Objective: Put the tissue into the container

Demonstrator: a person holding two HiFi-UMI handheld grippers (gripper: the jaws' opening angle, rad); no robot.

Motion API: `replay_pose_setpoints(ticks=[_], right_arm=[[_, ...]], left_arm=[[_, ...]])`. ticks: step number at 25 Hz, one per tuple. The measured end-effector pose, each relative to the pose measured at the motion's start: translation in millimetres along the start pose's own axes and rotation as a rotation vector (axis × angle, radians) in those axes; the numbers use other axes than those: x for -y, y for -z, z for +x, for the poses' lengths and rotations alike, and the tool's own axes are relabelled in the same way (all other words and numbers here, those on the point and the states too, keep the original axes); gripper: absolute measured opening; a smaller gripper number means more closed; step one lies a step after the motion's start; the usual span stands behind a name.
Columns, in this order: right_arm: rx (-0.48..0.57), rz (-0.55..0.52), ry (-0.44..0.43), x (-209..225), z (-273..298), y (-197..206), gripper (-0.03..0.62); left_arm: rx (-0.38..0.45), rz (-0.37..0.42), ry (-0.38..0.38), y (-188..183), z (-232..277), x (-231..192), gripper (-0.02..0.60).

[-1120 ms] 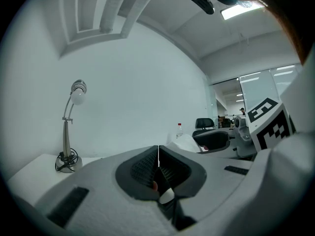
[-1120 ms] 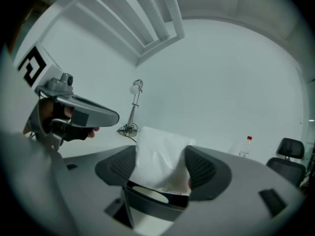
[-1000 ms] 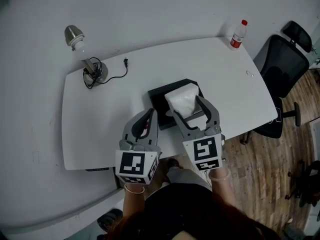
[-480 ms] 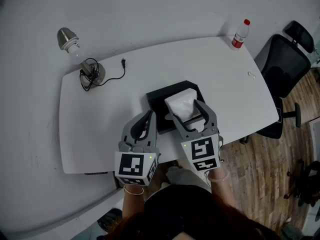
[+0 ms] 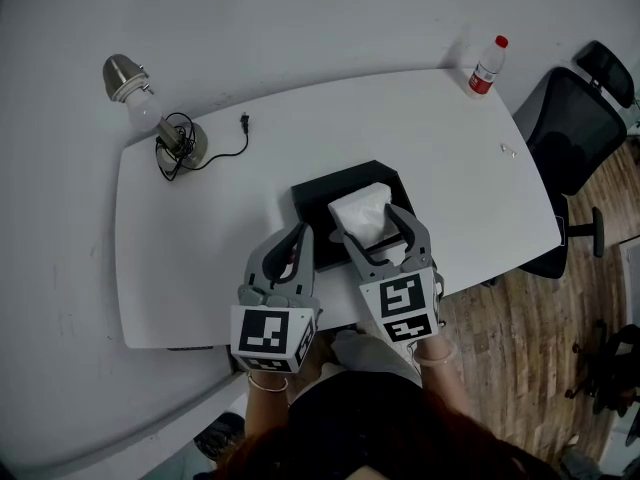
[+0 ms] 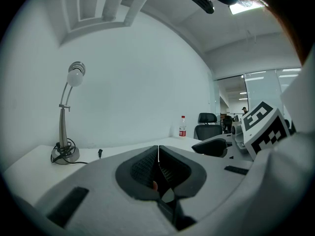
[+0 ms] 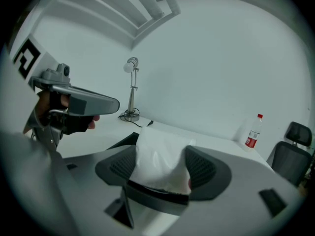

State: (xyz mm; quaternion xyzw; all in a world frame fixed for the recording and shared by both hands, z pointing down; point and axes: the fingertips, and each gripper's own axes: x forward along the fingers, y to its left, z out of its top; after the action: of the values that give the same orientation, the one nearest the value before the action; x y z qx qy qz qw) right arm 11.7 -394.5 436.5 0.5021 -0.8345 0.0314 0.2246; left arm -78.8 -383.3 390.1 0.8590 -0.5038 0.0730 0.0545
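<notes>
white tissue pack over the black tray

the white plastic-wrapped tissue pack is sitting clamped by its sides in the right tongs. the head view is showing it above the near right part of the black rectangular container on the white surface, so the drop is likely heading straight down. the right gripper view is showing the grip, though the pack is hiding most of the container. the left tongs are sitting closed and empty beside it.
</notes>
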Motion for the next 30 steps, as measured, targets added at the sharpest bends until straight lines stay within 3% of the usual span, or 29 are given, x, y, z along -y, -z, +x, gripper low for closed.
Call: replay_pose_setpoints(ticks=[15,30], right_arm=[[-0.181,-0.006,-0.041,3.4,22.1,23.3,0.333],[-0.460,-0.007,-0.136,-1.9,37.2,44.0,0.333]], left_arm=[[-0.023,-0.023,-0.006,9.9,17.2,-7.0,0.028],[-0.027,-0.051,-0.012,14.4,29.9,-13.8,0.028]])
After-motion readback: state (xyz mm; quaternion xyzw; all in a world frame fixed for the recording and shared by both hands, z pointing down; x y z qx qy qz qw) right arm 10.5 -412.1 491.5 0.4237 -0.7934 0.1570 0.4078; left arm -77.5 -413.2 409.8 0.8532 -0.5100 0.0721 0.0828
